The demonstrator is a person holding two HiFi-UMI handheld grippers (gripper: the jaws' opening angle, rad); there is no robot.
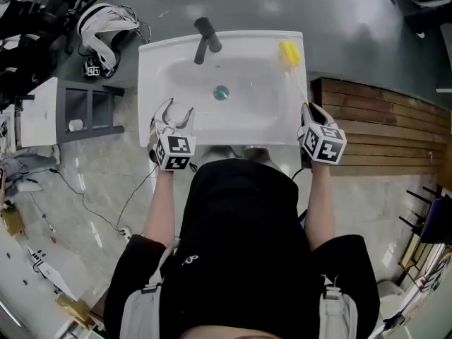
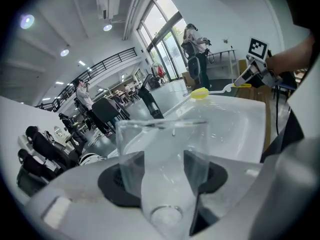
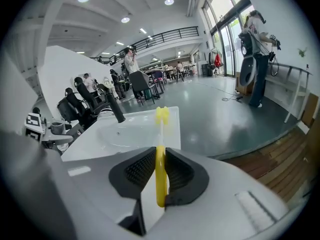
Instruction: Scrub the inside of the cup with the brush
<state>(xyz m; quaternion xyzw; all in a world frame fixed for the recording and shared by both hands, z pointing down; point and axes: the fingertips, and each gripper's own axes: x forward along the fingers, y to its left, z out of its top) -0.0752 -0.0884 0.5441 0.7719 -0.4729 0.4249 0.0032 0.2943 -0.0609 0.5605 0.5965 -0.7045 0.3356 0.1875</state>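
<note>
**Head view: cup in the left claw, brush in the right, both at the sink**

Looking down from the head view, we see a white sink (image 1: 152, 69) in the upper middle of the frame, with a dark faucet (image 1: 205, 37) at its far rim and a round drain (image 1: 221, 92) in the basin. The left claw (image 1: 176, 113) sits over the near left edge of the basin. The right claw (image 1: 308, 108) sits at the sink's near right corner. The brush (image 1: 289, 52) reaches from it toward the top of the frame, so its yellow head lies over the sink's far right corner. Wooden decking (image 1: 381, 126) fills the right of the frame.

In the left gripper view, the left claw (image 2: 164, 170) stands wide, its dark pads pressed on either side of a clear cup (image 2: 165, 149). The cup's open mouth points away from the camera toward the basin (image 2: 235, 129). At the upper right of that frame we see the brush head (image 2: 200, 93), apart from the cup.

In the right gripper view, the right claw (image 3: 159, 171) is narrow, clamped on the brush's thin yellow handle (image 3: 160, 156). The handle runs straight up the frame to the head above the sink (image 3: 125, 134).
</note>
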